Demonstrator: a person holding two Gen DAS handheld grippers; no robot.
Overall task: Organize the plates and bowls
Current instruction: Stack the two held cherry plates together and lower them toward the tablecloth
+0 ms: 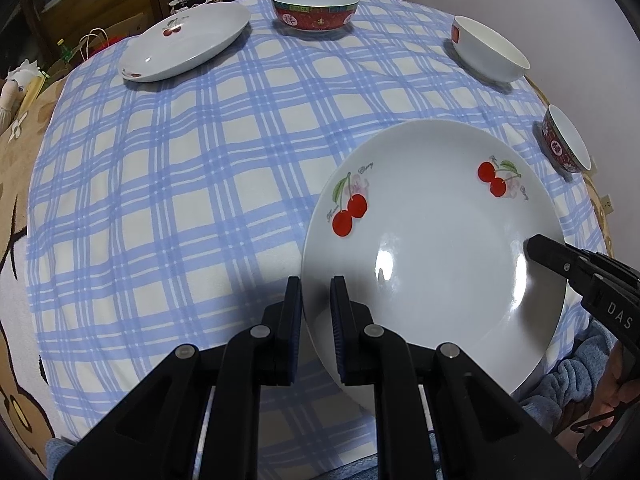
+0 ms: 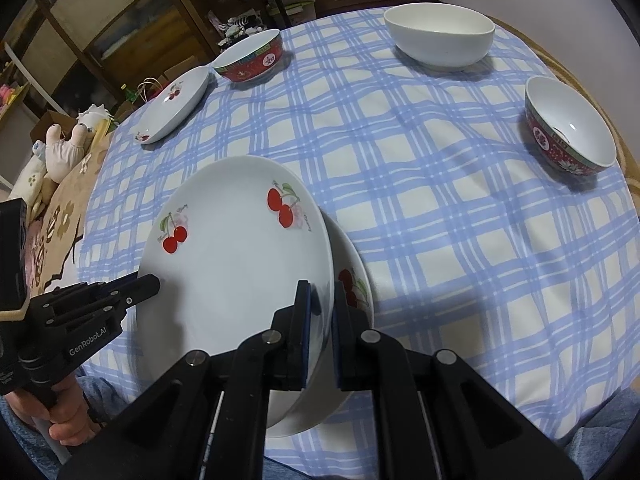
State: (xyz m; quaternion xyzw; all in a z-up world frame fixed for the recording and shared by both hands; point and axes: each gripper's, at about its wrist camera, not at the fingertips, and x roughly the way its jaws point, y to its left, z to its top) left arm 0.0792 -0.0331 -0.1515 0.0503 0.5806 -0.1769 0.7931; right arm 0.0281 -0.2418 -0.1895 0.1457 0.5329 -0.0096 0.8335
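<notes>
A white cherry plate (image 1: 436,248) (image 2: 236,264) is held tilted above the near edge of the table. My left gripper (image 1: 316,296) (image 2: 154,280) is shut on its left rim. My right gripper (image 2: 320,300) (image 1: 532,246) is shut on its right rim. In the right wrist view a second cherry plate (image 2: 354,292) lies on the cloth just under and to the right of the held one. A third cherry plate (image 1: 188,40) (image 2: 176,104) lies at the far left.
A large red bowl (image 1: 314,8) (image 2: 250,60) stands at the far side, a white bowl (image 1: 490,48) (image 2: 440,36) far right, a small red bowl (image 1: 564,140) (image 2: 568,128) at the right edge. Blue checked cloth (image 1: 200,184) covers the table. Shelves and clutter stand beyond.
</notes>
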